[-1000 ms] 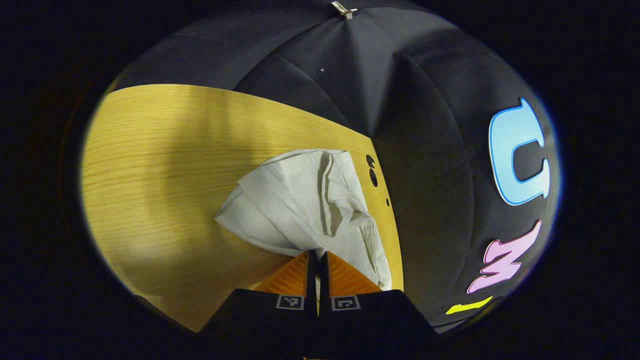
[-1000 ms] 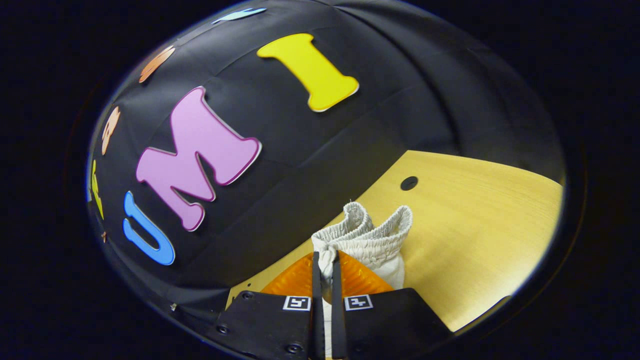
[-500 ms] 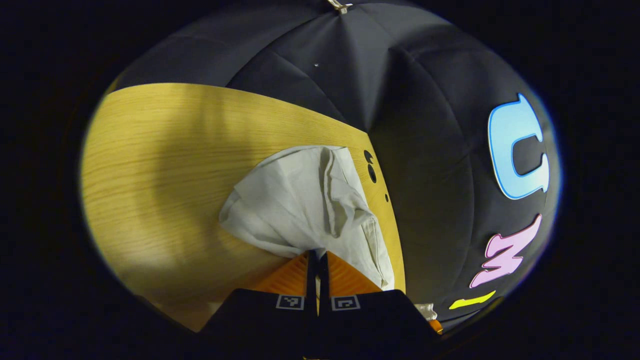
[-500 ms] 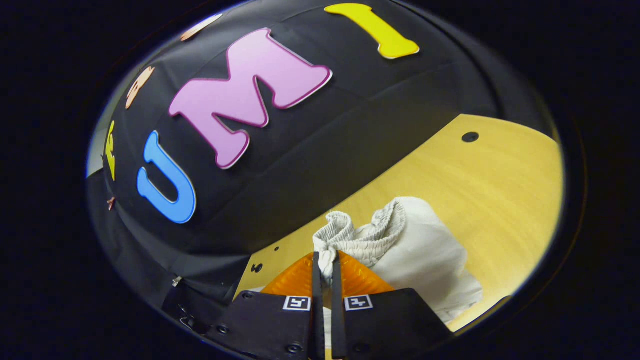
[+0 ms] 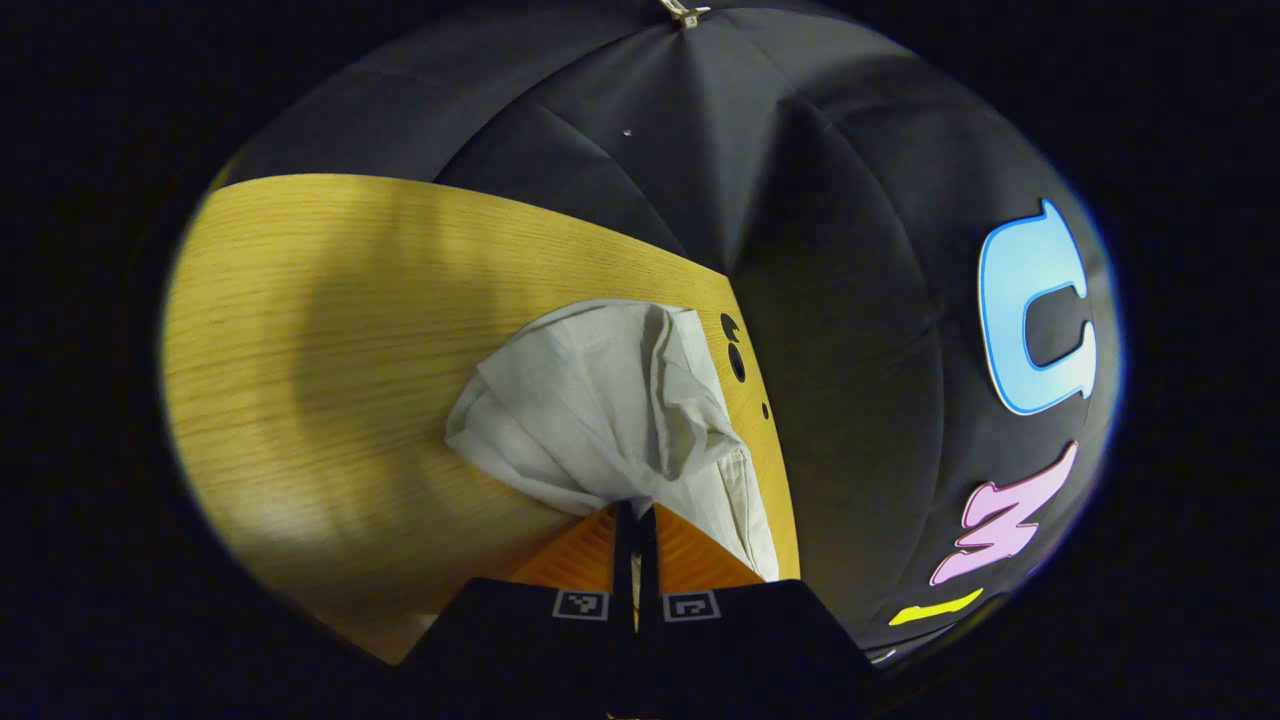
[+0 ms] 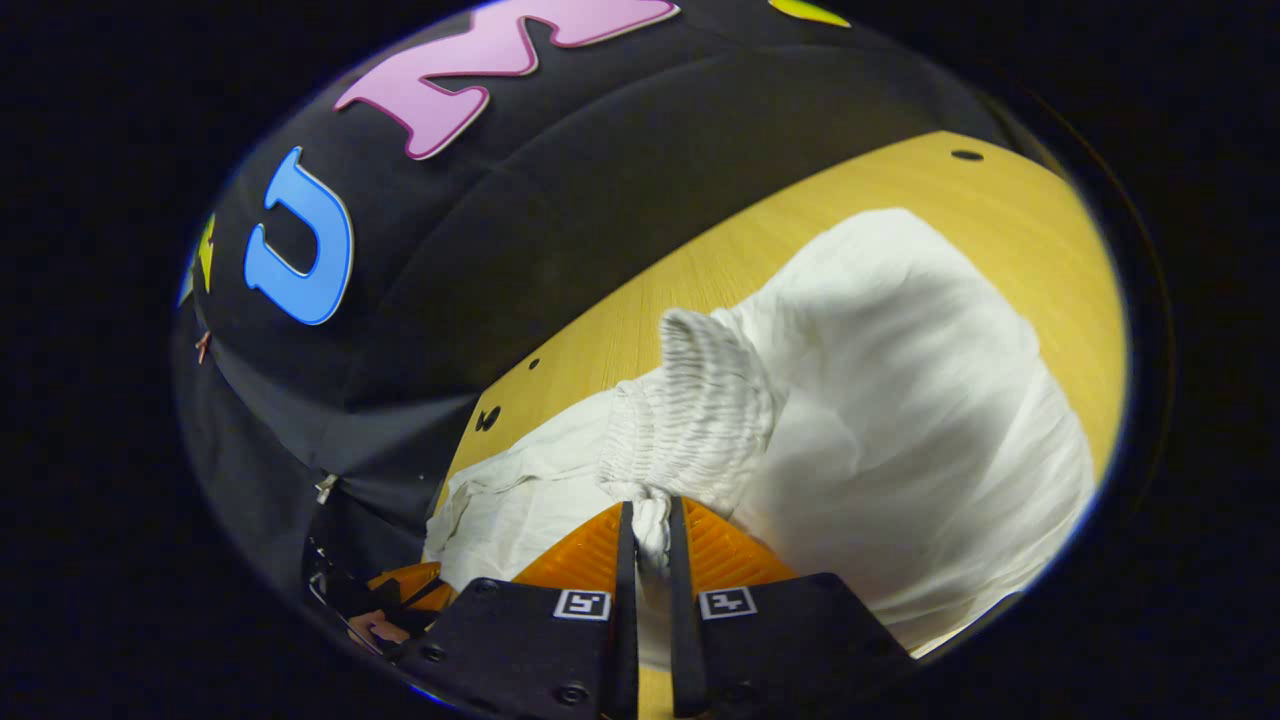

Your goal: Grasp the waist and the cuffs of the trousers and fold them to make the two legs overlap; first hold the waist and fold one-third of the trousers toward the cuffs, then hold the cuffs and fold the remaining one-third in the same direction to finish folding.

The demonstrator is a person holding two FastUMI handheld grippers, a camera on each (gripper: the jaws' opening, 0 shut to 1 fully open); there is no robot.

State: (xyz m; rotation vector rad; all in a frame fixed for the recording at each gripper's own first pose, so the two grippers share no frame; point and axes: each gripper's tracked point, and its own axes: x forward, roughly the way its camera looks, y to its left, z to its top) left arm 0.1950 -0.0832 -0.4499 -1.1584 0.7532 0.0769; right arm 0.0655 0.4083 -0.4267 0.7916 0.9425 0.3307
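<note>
In the left gripper view, the left gripper [image 5: 634, 515] sits at 6 o'clock with its two fingers squeezed almost together on an edge of the white trousers [image 5: 610, 400]. This is a smooth, plain end of the cloth, with soft creases and a flap hanging down toward 5 o'clock; I cannot tell for sure that it is the cuffs. The cloth spreads up from the fingers toward 12 o'clock and lies over the table [image 5: 330, 340]. The right gripper view shows things the other view does not: the stretchy, crinkly waist band [image 6: 700, 410] of the trousers, bunched up and pinched between the two fingers of the right gripper [image 6: 648, 520] at 6 o'clock. From there a big, puffy piece of the trousers [image 6: 900, 400] spreads out toward 2 and 3 o'clock, and more cloth trails off toward 8 o'clock. Down at 8 o'clock in this view you can also see a small bit of the other gripper [image 6: 400, 590], but it is too small to tell much. The table is yellow wood with thin lines in it, and it has a few small dark holes [image 5: 733, 345] near its edge. A soft shadow falls across the wood. Behind the table hangs the black cloth wall [image 5: 700, 150] of the booth, with folds in it and a small clip [image 5: 683, 12] at the top.
</note>
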